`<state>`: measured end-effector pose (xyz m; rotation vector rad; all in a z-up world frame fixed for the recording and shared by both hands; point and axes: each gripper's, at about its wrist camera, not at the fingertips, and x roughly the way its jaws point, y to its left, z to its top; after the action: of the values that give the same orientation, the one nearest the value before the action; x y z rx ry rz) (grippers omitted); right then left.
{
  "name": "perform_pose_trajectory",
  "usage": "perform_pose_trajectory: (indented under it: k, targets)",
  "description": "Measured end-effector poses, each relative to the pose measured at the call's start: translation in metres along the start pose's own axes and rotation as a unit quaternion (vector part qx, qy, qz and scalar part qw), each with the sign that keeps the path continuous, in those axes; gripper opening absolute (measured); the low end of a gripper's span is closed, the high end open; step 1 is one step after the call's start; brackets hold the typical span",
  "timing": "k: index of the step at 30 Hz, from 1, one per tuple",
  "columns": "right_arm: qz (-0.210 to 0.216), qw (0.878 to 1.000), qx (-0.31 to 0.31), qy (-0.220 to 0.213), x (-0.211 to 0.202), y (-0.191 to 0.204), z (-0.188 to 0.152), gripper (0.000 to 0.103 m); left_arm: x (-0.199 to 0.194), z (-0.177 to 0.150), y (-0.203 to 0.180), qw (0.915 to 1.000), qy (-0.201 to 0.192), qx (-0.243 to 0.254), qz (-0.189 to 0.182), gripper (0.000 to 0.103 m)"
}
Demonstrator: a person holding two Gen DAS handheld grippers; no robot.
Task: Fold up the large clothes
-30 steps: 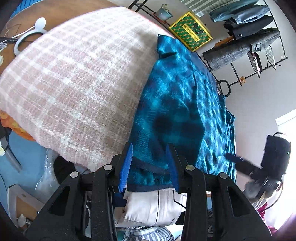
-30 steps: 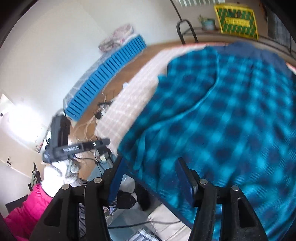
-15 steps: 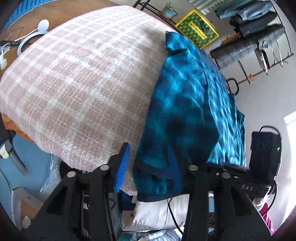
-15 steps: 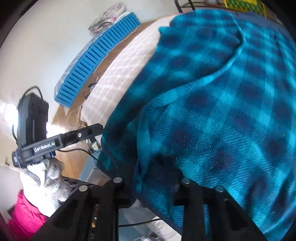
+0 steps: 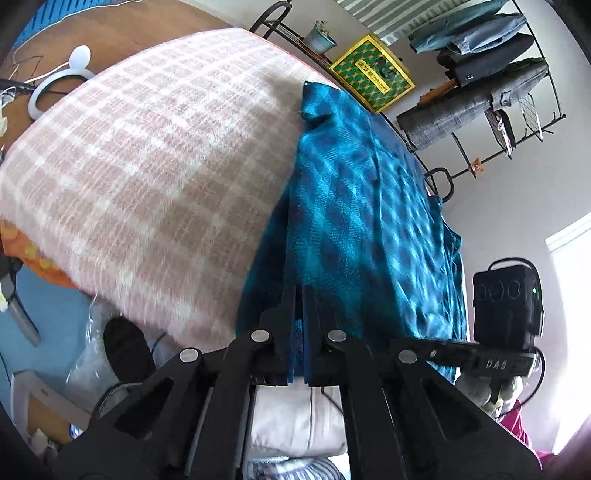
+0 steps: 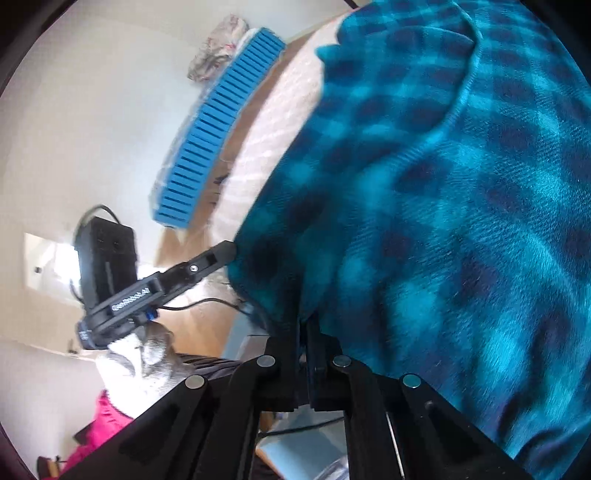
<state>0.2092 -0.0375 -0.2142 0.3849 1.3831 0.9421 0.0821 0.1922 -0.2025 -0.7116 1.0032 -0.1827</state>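
Teal plaid shirt (image 5: 354, 206) lies spread over the right part of a pink checked blanket (image 5: 147, 177) that covers the bench, with its near hem hanging over the bench edge. Much of the shirt is blurred in both views, and in the right wrist view it runs past the frame on the right, so its full outline cannot be made out. Where the hem enters each set of jaws is dark and partly covered by the black fingers.

The left gripper (image 5: 298, 317) has its jaws pressed together on the near hem of the shirt, with cloth showing between the two fingers. The right gripper (image 6: 303, 339) is likewise clamped onto the hem at another spot, the fabric draping over its right finger. In the right wrist view the left gripper (image 6: 221, 254) shows from the side, its tip touching the shirt edge.

Beyond the bench a yellow-green box (image 5: 371, 72) stands on a rack beside a potted plant (image 5: 320, 35). What the box holds cannot be seen. Folded clothes (image 5: 476, 74) are stacked on a wire shelf to the right.
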Motion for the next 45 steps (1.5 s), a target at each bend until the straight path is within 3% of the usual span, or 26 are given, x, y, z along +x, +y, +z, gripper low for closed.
perform_pose_trajectory:
  k: [2, 5, 8, 13, 17, 22, 25, 28, 33, 37, 39, 40, 41, 43, 45]
  targets:
    - [0.008, 1.0, 0.001, 0.002, -0.005, -0.001, -0.006, 0.0, -0.001, -0.008, -0.002, 0.9997, 0.002, 0.014, 0.018, 0.0]
    - [-0.013, 1.0, 0.01, 0.017, 0.005, -0.012, -0.012, 0.0, 0.009, -0.015, 0.002, 0.9985, 0.018, 0.021, 0.048, 0.0]
    - [-0.036, 0.998, 0.031, 0.034, 0.019, -0.027, -0.016, 0.0, 0.016, -0.017, 0.006, 0.9981, 0.028, 0.012, 0.054, 0.0]
    - [-0.051, 0.998, 0.002, 0.027, 0.021, -0.019, -0.014, 0.0, 0.007, -0.019, 0.002, 0.9991, 0.008, 0.007, 0.042, 0.001]
    - [-0.032, 0.999, 0.0, 0.023, 0.008, -0.013, -0.009, 0.0, 0.009, -0.017, 0.007, 0.9995, 0.009, -0.008, 0.031, 0.028]
    - [-0.043, 0.999, -0.01, 0.025, 0.003, -0.013, -0.01, 0.0, 0.028, -0.015, 0.014, 0.999, 0.03, -0.027, 0.017, 0.026]
    - [-0.053, 0.998, -0.001, 0.035, 0.013, -0.018, -0.012, 0.0, 0.033, -0.016, 0.01, 0.999, 0.03, -0.009, 0.031, 0.004]
    - [-0.056, 0.998, 0.007, 0.038, 0.018, -0.023, -0.011, 0.0, 0.027, -0.018, 0.005, 0.9993, 0.023, -0.004, 0.03, 0.0]
    - [-0.045, 0.999, -0.016, 0.023, 0.003, -0.011, -0.01, 0.0, 0.008, -0.025, 0.003, 0.9992, 0.002, 0.002, 0.041, 0.0]
    - [-0.064, 0.997, -0.01, 0.042, 0.022, -0.019, -0.009, 0.0, 0.009, -0.024, 0.013, 0.9992, -0.01, -0.024, 0.031, 0.002]
    - [-0.07, 0.996, -0.005, 0.049, 0.03, -0.022, -0.009, 0.0, 0.011, -0.023, 0.013, 0.9993, -0.003, -0.033, 0.016, 0.019]
    - [-0.068, 0.997, -0.005, 0.046, 0.03, -0.023, -0.009, 0.0, 0.012, -0.023, 0.011, 0.9995, -0.003, -0.028, 0.014, 0.033]
    - [-0.065, 0.997, -0.004, 0.044, 0.028, -0.022, -0.009, 0.0, 0.015, -0.023, 0.007, 0.9997, -0.002, -0.018, 0.019, 0.036]
    - [-0.065, 0.997, -0.005, 0.043, 0.027, -0.02, -0.008, 0.0, 0.024, -0.022, 0.002, 0.9996, 0.01, -0.004, 0.026, 0.036]
    - [-0.069, 0.997, -0.007, 0.045, 0.026, -0.02, -0.007, 0.0, 0.033, -0.02, 0.001, 0.9991, 0.02, 0.0, 0.037, 0.02]
